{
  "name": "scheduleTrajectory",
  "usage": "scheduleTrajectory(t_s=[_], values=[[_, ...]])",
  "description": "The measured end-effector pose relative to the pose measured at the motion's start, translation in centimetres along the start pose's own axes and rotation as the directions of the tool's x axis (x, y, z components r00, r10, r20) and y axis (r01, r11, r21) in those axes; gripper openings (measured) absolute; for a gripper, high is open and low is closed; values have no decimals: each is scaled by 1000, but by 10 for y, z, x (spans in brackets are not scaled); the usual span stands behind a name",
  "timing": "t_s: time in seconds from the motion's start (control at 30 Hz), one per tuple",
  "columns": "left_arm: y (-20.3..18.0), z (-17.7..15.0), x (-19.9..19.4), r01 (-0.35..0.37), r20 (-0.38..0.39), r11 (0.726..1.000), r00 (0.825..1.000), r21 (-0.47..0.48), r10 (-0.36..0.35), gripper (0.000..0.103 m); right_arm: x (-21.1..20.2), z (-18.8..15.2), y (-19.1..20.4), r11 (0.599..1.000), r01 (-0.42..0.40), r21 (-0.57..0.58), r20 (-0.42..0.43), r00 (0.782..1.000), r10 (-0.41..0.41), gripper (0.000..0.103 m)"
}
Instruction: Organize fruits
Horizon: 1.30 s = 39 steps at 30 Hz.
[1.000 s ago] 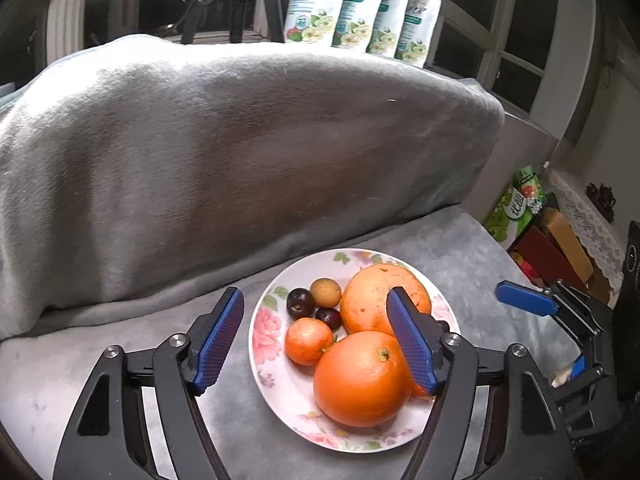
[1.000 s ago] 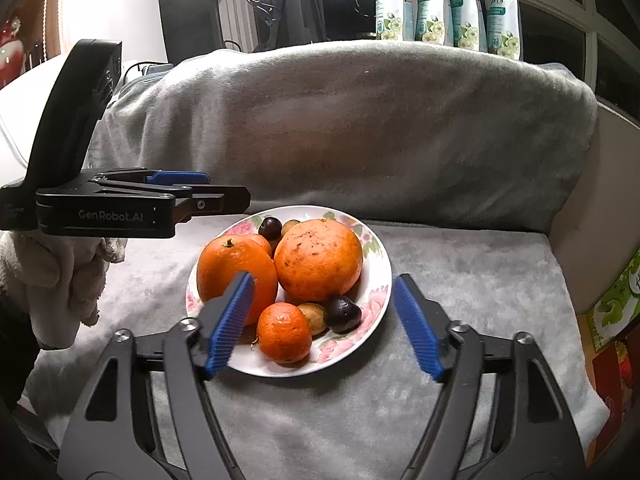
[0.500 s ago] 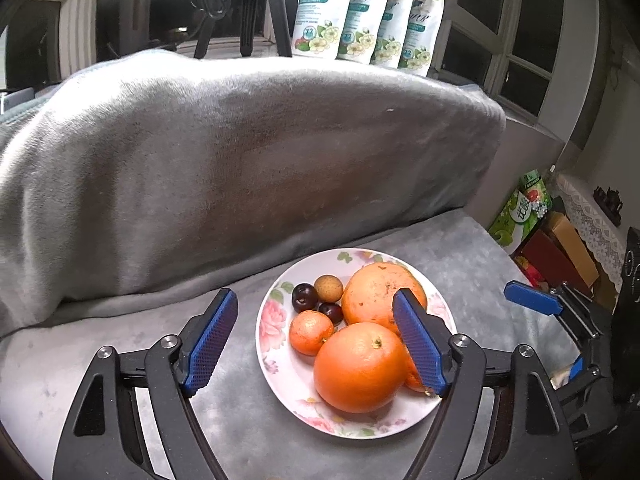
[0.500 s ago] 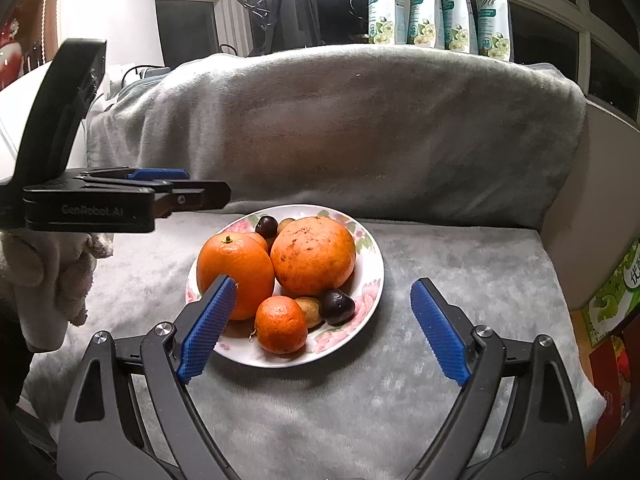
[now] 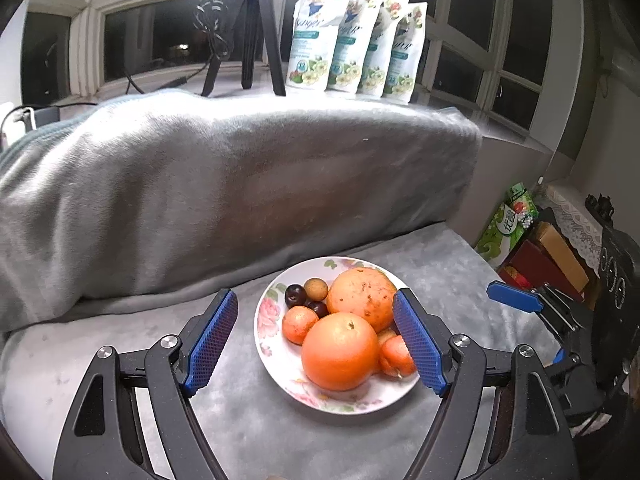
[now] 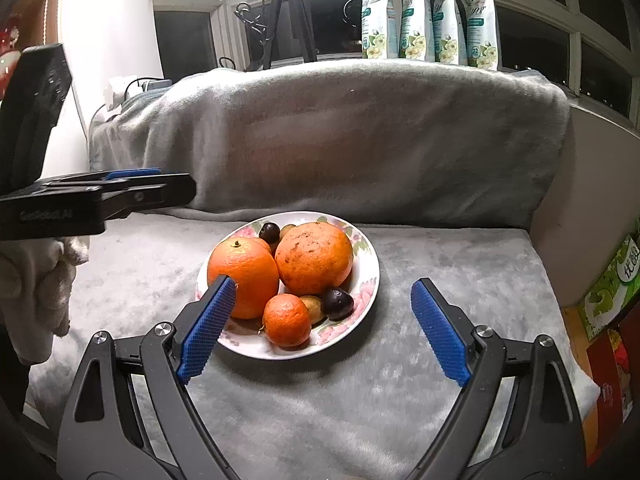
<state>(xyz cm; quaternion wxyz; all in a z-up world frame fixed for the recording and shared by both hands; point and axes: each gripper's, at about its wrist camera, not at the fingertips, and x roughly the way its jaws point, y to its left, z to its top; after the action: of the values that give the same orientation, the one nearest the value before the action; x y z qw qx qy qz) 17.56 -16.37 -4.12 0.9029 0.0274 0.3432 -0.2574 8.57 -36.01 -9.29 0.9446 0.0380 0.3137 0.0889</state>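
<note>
- Floral plate [image 5: 267,322] is sitting on grey blanket [image 5: 224,208], piled with oranges [image 5: 340,350] and small fruit.
- Left gripper [image 5: 314,334] is hovering near plate, jaws wide apart, gripping nothing.
- Right gripper [image 6: 320,320] is hovering at plate's near edge, jaws wide, empty.

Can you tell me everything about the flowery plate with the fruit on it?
The plate is round, white and glossy like china, with pink flowers and green leaves around its rim. It sits flat on the grey fuzzy blanket, before the covered backrest. It is piled with two big oranges, smaller orange fruits, dark plums and little brown fruits. No fingers touch it.
</note>
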Motion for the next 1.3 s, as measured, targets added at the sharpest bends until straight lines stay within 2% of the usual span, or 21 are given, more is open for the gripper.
scheduleTrajectory(t_s=[0.27, 0.43, 0.57, 0.7, 1.03, 1.3], values=[[1, -11, -27, -13, 40, 1000, 999, -3, 13, 80, -17, 1, 8, 1000, 11, 1, 23, 1000, -11, 92], [8, -22, -42, -26, 53, 999, 998, -23, 28, 80, -30, -1, 17, 999, 47, -2, 41, 998, -47, 92], [12, -34, -55, -43, 64, 998, 997, -35, 45, 80, -39, -4, 25, 998, 70, 4, 57, 996, -70, 100], [17, -47, -68, -67, 74, 996, 995, -52, 71, 80, -47, -6, 34, 998, 70, 1, 76, 995, -70, 101], [21, -78, -82, -111, 62, 991, 991, -77, 116, 80, -61, -12, 60, 985, 169, -19, 103, 981, -166, 103], [19, -87, -93, -123, 69, 988, 989, -96, 130, 80, -65, -15, 67, 988, 155, -20, 101, 983, -153, 103]])
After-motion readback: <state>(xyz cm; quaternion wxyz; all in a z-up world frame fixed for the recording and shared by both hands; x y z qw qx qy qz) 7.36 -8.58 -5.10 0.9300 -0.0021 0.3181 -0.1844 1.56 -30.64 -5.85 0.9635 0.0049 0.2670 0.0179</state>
